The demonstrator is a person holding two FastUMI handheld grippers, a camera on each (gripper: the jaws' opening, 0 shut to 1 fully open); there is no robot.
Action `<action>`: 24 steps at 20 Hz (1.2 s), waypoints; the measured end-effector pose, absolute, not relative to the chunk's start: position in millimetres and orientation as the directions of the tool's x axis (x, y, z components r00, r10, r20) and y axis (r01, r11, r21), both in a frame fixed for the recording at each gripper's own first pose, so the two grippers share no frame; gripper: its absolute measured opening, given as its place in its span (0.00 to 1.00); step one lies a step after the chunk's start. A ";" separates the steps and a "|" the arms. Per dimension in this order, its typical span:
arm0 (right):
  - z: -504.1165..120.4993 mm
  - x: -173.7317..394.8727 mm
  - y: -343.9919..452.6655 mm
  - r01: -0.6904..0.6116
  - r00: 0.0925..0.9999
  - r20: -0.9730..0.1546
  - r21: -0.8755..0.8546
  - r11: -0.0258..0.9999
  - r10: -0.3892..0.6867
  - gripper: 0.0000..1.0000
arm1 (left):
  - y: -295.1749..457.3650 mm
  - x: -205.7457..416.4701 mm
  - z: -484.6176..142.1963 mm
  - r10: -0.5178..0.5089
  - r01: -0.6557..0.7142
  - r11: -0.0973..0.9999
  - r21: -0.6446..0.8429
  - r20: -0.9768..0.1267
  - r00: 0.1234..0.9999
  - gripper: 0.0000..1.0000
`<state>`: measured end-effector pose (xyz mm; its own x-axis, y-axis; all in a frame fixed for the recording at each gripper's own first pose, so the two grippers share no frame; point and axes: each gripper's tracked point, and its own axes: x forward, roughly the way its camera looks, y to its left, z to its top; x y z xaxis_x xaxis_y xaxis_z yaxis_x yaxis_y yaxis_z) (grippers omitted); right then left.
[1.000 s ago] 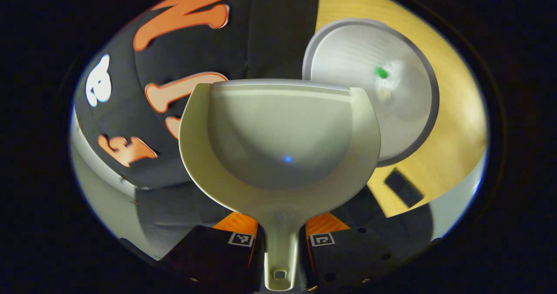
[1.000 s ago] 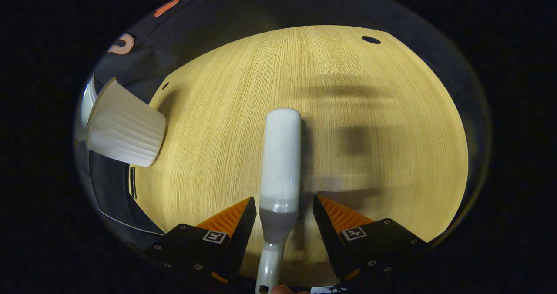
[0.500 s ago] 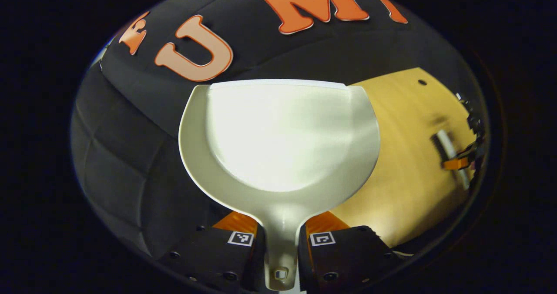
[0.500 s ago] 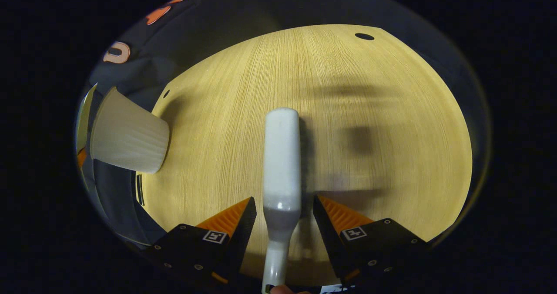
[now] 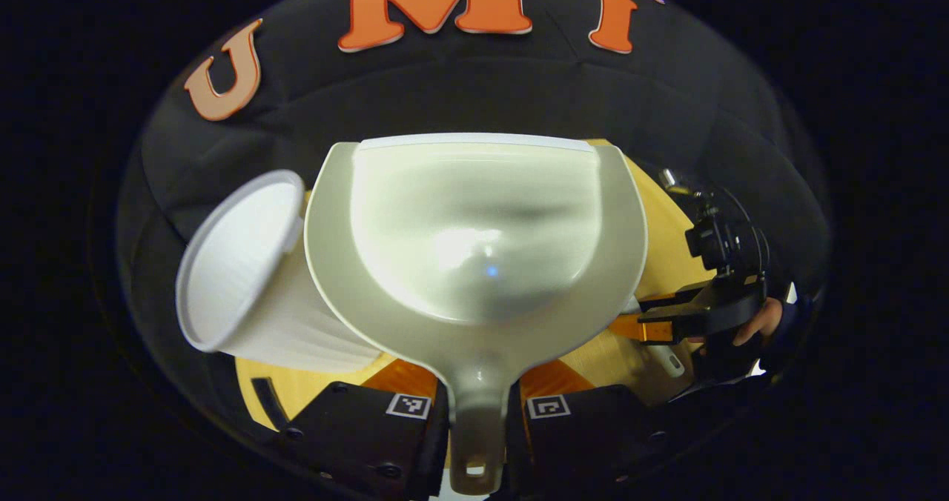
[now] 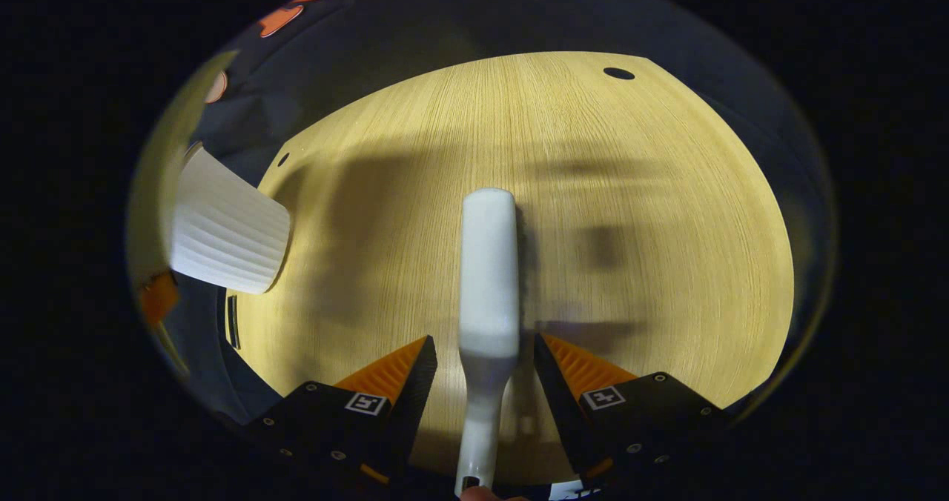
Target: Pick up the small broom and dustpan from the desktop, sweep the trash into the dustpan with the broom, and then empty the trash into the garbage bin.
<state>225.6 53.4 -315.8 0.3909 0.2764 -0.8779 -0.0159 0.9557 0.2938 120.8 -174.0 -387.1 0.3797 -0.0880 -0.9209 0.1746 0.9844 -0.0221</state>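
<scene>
**Pale dustpan looks empty, broom parked over the desk**

Left gripper (image 5: 478,405) pinches the dustpan (image 5: 474,227) by its handle, pan raised just right of the white ribbed garbage bin (image 5: 245,271), probably done dumping. Right gripper (image 6: 483,364) is spread, yet the broom (image 6: 488,279) sits between its fingers over the wooden desktop (image 6: 652,212); its grip isn't clear.

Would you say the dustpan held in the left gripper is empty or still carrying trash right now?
Empty. The dustpan shows a bare, smooth inner surface with only glare on it in the left gripper view; no scraps lie anywhere in its scoop.
</scene>
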 end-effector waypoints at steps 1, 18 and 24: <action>-313.9 226.8 53.8 -0.016 0.395 -0.876 0.296 0.955 0.278 0.80 | -178.7 116.0 -413.5 -0.094 0.141 0.989 -0.049 -0.936 0.338 0.33; -313.8 224.3 56.6 -0.039 0.394 -0.883 0.259 0.965 0.253 0.81 | -215.0 61.4 -549.4 -0.053 0.025 0.998 -0.051 -0.996 0.065 0.34; -313.9 224.5 55.7 -0.035 0.399 -0.884 0.249 0.968 0.242 0.80 | -220.1 63.0 -552.0 -0.062 0.024 0.998 -0.061 -0.997 0.044 0.36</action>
<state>224.5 55.7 -313.9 0.3993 0.2421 -0.8843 -0.0346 0.9678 0.2493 63.0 -220.1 -552.0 0.0441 -0.0620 -0.9971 0.0236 0.9979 -0.0610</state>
